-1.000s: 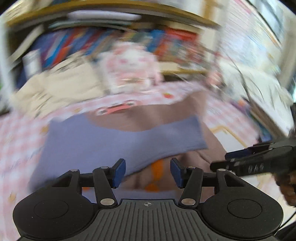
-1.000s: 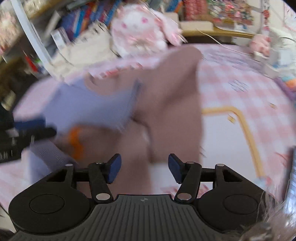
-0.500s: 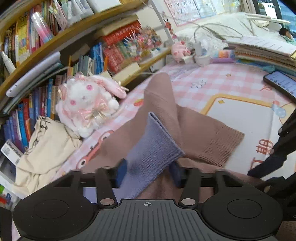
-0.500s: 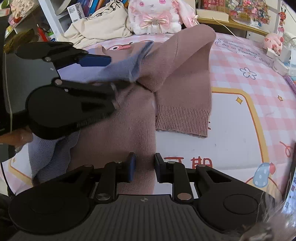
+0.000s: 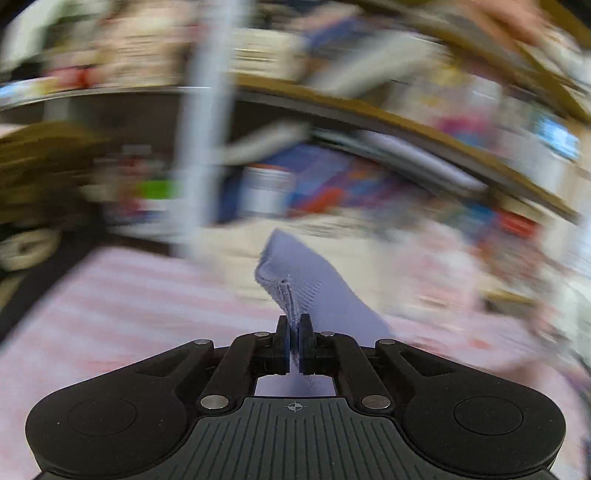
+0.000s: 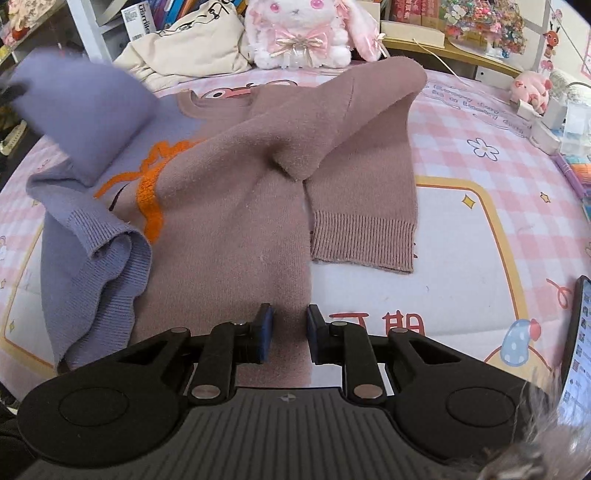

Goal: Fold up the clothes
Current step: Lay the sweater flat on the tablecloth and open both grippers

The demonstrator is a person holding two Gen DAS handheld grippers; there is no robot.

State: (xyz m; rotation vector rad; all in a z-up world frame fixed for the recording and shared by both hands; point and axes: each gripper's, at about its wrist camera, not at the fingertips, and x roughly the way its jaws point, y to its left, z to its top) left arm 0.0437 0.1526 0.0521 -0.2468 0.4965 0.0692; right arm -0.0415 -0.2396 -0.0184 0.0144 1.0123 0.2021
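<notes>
A two-tone knitted sweater (image 6: 236, 206) is seen spread over a pink checked tablecloth (image 6: 480, 122) in the right wrist view, filling the centre and left of the frame. Its mauve-brown body runs down the middle, with an orange motif (image 6: 149, 192) at centre left. A brown sleeve (image 6: 362, 177) is folded back on itself at upper centre, and its ribbed cuff is laid flat on the cloth at centre right. A lavender sleeve (image 6: 88, 118) is lifted off the table at upper left, blurred, while the lavender hem is bunched at lower left.

The right gripper (image 6: 289, 334) is held low at bottom centre with its blue-padded fingers (image 6: 265, 332) slightly parted, the sweater's lower edge lying between them; whether the fabric is touched cannot be told.

In the left wrist view the left gripper (image 5: 294, 345) is seen at lower centre, its pads pressed together on the lavender sleeve's (image 5: 310, 291) folded edge, which rises from them towards mid-frame. Everything behind it is blurred.

At the top of the right wrist view a white and pink plush rabbit (image 6: 303, 33) is propped beside a cream tote bag (image 6: 192, 48). A phone (image 6: 576, 350) is seen at the right edge.
</notes>
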